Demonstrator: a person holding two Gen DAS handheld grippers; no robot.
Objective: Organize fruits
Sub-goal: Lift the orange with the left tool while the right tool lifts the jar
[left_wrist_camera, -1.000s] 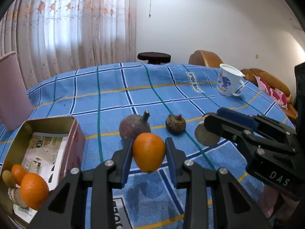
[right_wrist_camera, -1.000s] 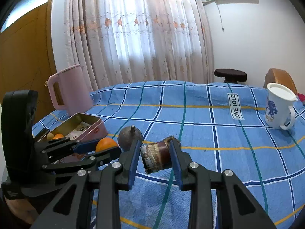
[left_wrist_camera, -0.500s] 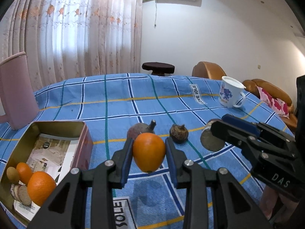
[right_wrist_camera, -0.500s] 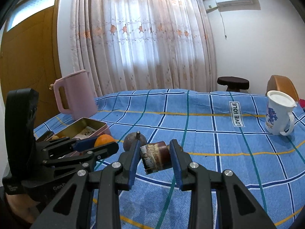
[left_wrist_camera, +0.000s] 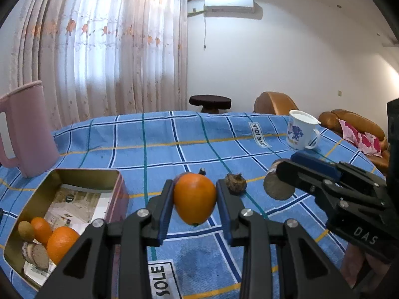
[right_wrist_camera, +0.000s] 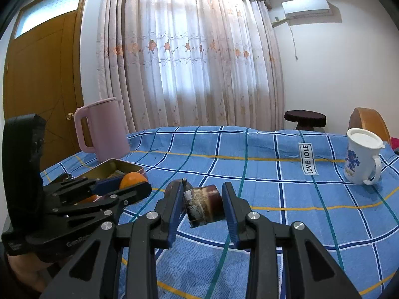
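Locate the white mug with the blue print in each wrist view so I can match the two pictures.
Left wrist: white mug stands at upper right on the blue checked cloth, beyond the right gripper.
Right wrist: mug stands at far right.
Shared landmark: the "LOVE SOLE" label, left of the mug.

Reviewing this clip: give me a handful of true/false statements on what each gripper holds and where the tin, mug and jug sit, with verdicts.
1. The left gripper is shut on an orange. True.
2. The right gripper is open with nothing in it. False: it is shut on a brown cut piece with a dark purplish skin.
3. The gold tin already holds oranges. True: two lie at its near end, with a small brown fruit and pale slices.
4. The white mug lies tipped on its side. False: it stands upright, lid on.
5. The pink jug stands inside the tin. False: it stands on the blue checked cloth behind the tin.
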